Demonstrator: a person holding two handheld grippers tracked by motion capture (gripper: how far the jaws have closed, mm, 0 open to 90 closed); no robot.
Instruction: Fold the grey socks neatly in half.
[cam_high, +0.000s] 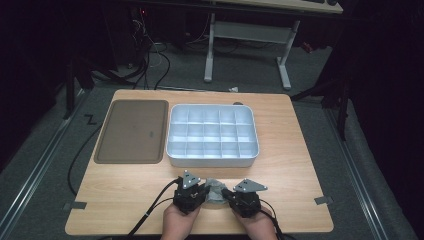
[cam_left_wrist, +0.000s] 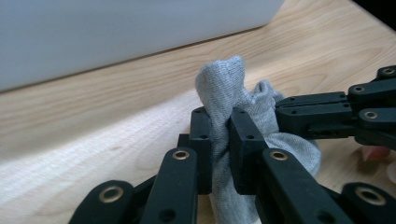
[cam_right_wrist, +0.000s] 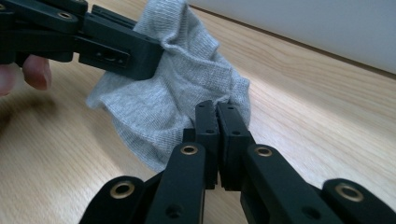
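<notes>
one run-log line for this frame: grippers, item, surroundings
left gripper: shut on grey cloth | right gripper: shut on grey cloth | cloth: bunched between both, near table front edge | compartment tray: beyond

A grey knit cloth (cam_left_wrist: 224, 88) is lying on the pale wood table (cam_high: 295, 150), between black grippers.

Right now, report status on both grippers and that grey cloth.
Left gripper and right gripper both shut on grey cloth. Cloth bunched between them on table. Compartment tray just beyond, apart.
</notes>
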